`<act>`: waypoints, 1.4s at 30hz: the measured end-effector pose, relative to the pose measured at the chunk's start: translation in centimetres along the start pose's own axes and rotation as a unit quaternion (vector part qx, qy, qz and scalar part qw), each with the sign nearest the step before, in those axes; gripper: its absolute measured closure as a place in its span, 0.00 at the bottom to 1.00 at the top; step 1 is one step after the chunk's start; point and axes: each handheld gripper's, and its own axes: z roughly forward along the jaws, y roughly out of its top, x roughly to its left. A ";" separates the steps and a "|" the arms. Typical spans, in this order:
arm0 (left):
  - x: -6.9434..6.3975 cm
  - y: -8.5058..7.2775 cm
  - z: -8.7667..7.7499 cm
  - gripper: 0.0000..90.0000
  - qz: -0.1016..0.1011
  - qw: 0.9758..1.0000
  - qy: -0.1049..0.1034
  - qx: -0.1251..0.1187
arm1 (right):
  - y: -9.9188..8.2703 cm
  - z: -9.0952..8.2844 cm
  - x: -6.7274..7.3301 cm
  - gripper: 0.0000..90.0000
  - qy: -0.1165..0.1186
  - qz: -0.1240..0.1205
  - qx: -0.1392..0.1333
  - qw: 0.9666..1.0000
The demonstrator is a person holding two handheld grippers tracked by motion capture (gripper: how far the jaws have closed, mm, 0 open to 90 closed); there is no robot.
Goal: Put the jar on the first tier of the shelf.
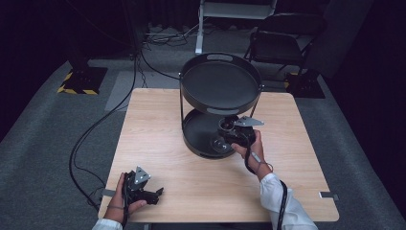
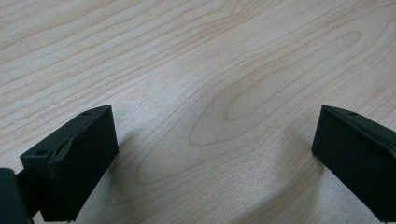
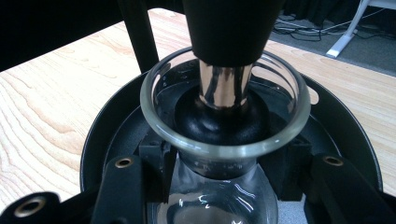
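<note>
Two hand-held grippers are at work on a pale wood-grain square worktop [image 1: 158, 124]. Nearest, at the front left corner, the left hand-held gripper [image 1: 152, 194] lies low over the wood in the person's left hand [image 1: 125, 205], its jaws pointing right. In the left gripper view its two black jaws stand wide apart with nothing but bare wood between them.

Farther in and to the right, the right hand [image 1: 253, 149], in a white sleeve [image 1: 283, 203], holds the right hand-held gripper [image 1: 226, 139] reaching into the lower shelf of a black round two-tier metal tray stand [image 1: 221, 80] that stands at the middle of the far half of the worktop. In the right gripper view the jaws are closed around the neck of a clear glass flask with a flared rim [image 3: 224, 140], one jaw on each side just below the rim. The flask sits on the lower tray. A black cone with a shiny metal stem [image 3: 225, 51] points down into the flask's mouth.

Beyond the worktop, on the grey carpet floor [image 1: 43, 143], black cables [image 1: 103, 117] trail at the left and a dark chair [image 1: 282, 43] stands at the far right.
</note>
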 end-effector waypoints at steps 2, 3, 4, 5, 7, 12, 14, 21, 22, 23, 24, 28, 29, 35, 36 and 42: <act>0.0 0.0 0.0 0.00 0.000 1.000 0.000 0.000 | 0.0 0.0 0.0 0.53 -0.001 -0.002 0.003 1.000; 0.0 0.0 0.0 0.00 0.000 1.000 0.000 0.000 | -0.1 0.0 0.0 0.53 -0.001 -0.001 0.004 1.000; 0.0 0.0 0.0 0.00 0.000 1.000 0.000 0.000 | -0.1 0.1 0.0 0.52 -0.002 -0.002 0.005 1.000; 0.0 0.0 0.0 0.00 0.000 1.000 0.000 0.000 | -0.2 0.1 0.0 0.51 -0.003 -0.003 0.005 1.000; 0.0 0.0 0.0 0.00 0.000 1.000 0.000 0.000 | -0.3 0.1 0.0 0.48 -0.005 -0.001 0.008 1.000; 0.0 0.0 0.0 0.00 0.000 1.000 0.000 0.000 | -0.4 0.2 -0.1 0.30 0.008 0.004 0.009 1.000; 0.0 0.0 0.0 0.00 0.000 1.000 0.000 0.000 | -0.4 0.2 0.0 0.23 0.010 -0.002 0.011 1.000; 0.0 0.0 0.0 0.00 0.000 1.000 0.000 0.000 | -0.4 0.5 0.7 0.05 -0.017 -0.034 0.031 0.999; 0.0 0.0 0.0 0.00 0.000 1.000 0.000 0.000 | -0.4 0.5 0.7 0.04 -0.017 -0.035 0.034 0.999; 0.0 0.0 0.0 0.00 0.000 1.000 0.000 0.000 | -0.4 0.5 0.8 0.04 -0.018 -0.036 0.036 0.999; 0.0 0.0 0.0 0.00 0.000 1.000 0.000 0.000 | -0.4 0.5 0.8 0.04 -0.017 -0.038 0.038 0.998; 0.0 0.0 0.0 0.00 0.000 1.000 0.000 0.000 | -0.4 0.4 0.9 0.03 -0.017 -0.051 0.049 0.997; 0.0 0.0 0.0 0.00 0.000 1.000 0.000 0.000 | -0.4 0.4 0.9 0.03 -0.017 -0.054 0.051 0.997; 0.0 0.0 0.0 0.00 0.000 1.000 0.000 0.000 | -0.4 0.2 0.8 0.03 -0.020 -0.065 0.061 0.996; 0.0 0.0 0.0 0.00 0.000 1.000 0.000 0.000 | -0.4 0.2 0.8 0.03 -0.021 -0.067 0.063 0.996; 0.0 0.0 0.0 0.00 0.000 1.000 0.000 0.000 | -0.2 -0.1 0.8 0.03 -0.025 -0.080 0.066 0.994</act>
